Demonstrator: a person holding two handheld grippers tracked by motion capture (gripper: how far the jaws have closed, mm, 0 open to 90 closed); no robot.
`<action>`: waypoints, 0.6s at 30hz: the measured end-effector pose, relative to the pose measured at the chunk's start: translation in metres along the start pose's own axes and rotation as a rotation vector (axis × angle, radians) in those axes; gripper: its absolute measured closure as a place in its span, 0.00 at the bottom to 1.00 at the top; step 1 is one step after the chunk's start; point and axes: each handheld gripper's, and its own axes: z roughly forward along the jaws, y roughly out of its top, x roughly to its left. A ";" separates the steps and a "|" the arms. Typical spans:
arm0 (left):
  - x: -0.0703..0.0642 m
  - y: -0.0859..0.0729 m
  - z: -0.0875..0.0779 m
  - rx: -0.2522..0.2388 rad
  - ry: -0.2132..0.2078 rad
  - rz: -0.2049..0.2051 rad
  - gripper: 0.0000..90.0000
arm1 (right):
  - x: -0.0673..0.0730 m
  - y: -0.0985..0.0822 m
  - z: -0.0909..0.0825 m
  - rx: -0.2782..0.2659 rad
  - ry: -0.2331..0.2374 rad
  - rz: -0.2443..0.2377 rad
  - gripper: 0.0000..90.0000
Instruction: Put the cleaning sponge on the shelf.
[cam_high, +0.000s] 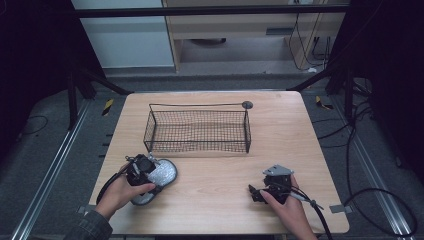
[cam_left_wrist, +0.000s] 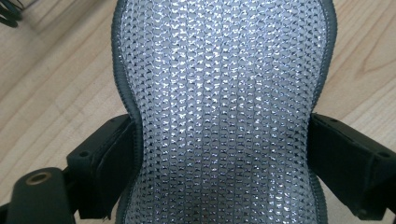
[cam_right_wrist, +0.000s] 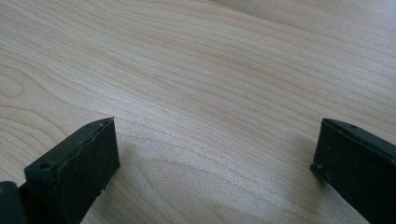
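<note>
A silver glittery mesh insole with a grey rim lies flat on the wooden table at the front left. My left gripper is held over it. In the left gripper view the two black jaws press against both sides of the narrow waist of the insole, so the left gripper is shut on it. My right gripper rests at the front right, pointing left. In the right gripper view the right gripper stands wide open, with bare wood between its jaws.
A black wire basket with nothing in it stands at the middle back of the table, with a thin handle bar above its far rim. Beyond the table's edges are dark floor, rails and cables.
</note>
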 end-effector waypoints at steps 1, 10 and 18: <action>-0.001 0.000 -0.001 -0.003 0.005 0.007 0.12 | 0.000 0.000 0.000 0.000 0.000 -0.001 0.00; -0.003 -0.001 -0.005 -0.032 0.020 0.018 0.12 | 0.000 0.000 0.000 -0.001 0.001 -0.001 0.00; -0.004 0.000 -0.010 -0.059 0.038 0.028 0.13 | 0.000 0.000 0.000 -0.001 0.003 -0.003 0.00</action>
